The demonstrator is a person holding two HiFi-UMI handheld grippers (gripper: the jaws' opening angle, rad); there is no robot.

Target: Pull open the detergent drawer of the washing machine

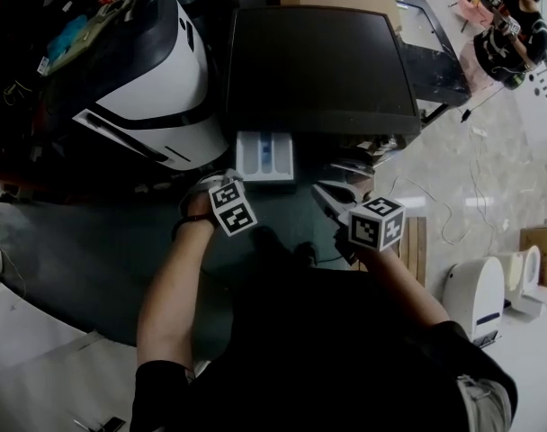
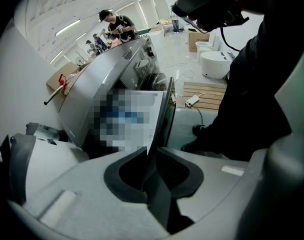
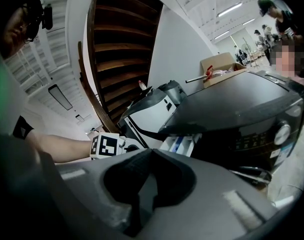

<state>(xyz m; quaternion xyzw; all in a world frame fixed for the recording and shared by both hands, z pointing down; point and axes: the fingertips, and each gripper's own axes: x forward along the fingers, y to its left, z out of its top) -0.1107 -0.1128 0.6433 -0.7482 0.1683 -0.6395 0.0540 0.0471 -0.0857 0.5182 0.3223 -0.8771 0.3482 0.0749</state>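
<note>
While the left gripper (image 2: 152, 153) pinches the detergent drawer (image 1: 264, 157), the right gripper (image 3: 151, 152) shows jaws together, empty.

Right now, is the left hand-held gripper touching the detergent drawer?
Touching. The left gripper view shows the left hand-held gripper clamped on the detergent drawer at its front edge.

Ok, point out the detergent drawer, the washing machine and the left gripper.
detergent drawer (image 1: 264, 157): head view, its pulled-out white tray.
washing machine (image 1: 318, 70): head view, its dark top.
left gripper (image 2: 151, 156): left gripper view, between its jaws' tips.
</note>
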